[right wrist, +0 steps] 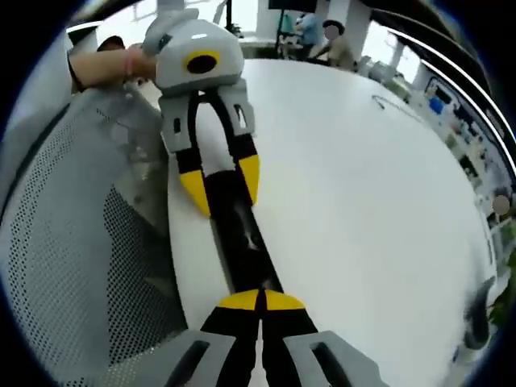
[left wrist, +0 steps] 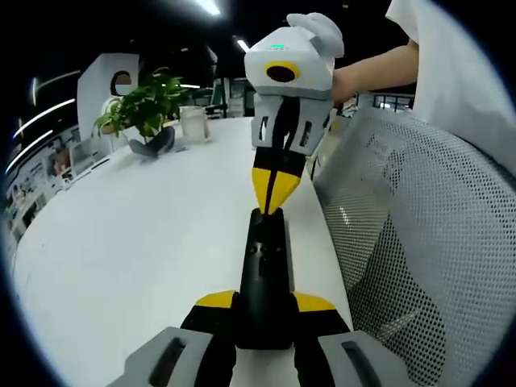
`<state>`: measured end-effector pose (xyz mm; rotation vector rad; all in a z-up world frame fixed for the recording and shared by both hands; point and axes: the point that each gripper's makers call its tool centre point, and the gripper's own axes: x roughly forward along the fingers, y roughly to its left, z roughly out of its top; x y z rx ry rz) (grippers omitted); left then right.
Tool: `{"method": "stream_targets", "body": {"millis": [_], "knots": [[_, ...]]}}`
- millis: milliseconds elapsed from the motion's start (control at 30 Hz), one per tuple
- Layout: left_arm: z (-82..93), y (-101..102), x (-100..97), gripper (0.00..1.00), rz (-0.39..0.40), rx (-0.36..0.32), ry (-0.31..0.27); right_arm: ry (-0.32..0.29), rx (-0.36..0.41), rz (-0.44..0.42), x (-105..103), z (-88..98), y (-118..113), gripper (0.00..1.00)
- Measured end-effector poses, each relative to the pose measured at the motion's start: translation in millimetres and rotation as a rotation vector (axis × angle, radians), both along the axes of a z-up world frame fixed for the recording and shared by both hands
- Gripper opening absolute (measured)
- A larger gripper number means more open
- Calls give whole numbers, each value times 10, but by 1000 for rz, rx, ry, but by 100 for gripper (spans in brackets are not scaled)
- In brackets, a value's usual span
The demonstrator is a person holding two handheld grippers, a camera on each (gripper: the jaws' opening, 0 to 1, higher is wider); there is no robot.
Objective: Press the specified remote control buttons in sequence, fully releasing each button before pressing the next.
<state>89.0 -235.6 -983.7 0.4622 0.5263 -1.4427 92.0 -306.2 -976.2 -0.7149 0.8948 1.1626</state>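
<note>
The remote control (left wrist: 264, 278) lies lengthwise near the edge of the white bench (left wrist: 145, 242), just beside a mesh chair back (left wrist: 419, 242) that stands against that edge. It is a long, dark, narrow unit with its buttons facing up; the individual buttons are too small and dark to tell apart.

In the left gripper view, the left claw (left wrist: 264, 305) has its yellow-tipped jaws on either side of the near end of the remote, pinching it and steadying it on the bench. The right gripper view confirms this from the far side: the jaws there straddle the remote's end, one on each flank.

The right claw (right wrist: 260, 301) has its jaws pressed together into a single point. In the left gripper view that point (left wrist: 268, 193) sits at the far end of the remote, at or just above its top face. Whether it is bearing down on a button or only touching cannot be told from either view.

Judgement: the step in hand is a press, or the approach to one, near the far end of the remote, with the left claw serving as the hold. The next move calls for a clean lift of the point clear of the face, so the button releases fully, then a short shift along the remote to the next target. The hold should not slacken, since the remote lies close to the bench edge.

A potted plant (left wrist: 145, 113) and a cup (left wrist: 194, 122) stand well apart at the far side of the bench.
</note>
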Motion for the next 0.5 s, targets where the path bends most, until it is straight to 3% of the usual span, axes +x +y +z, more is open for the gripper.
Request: {"method": "stream_targets", "body": {"millis": [233, 333, 500], "knots": [[1, -2, -1, 25, 1, -3, 1, -11, -12, 73, -24, 6, 134, 0], [1, -3, -1, 25, 2, -5, 2, -22, -52, 108, -22, -38, 118, 0], [0, 0, -1, 25, 3, -8, 4, -14, -46, 116, -15, -23, 134, 0]]}}
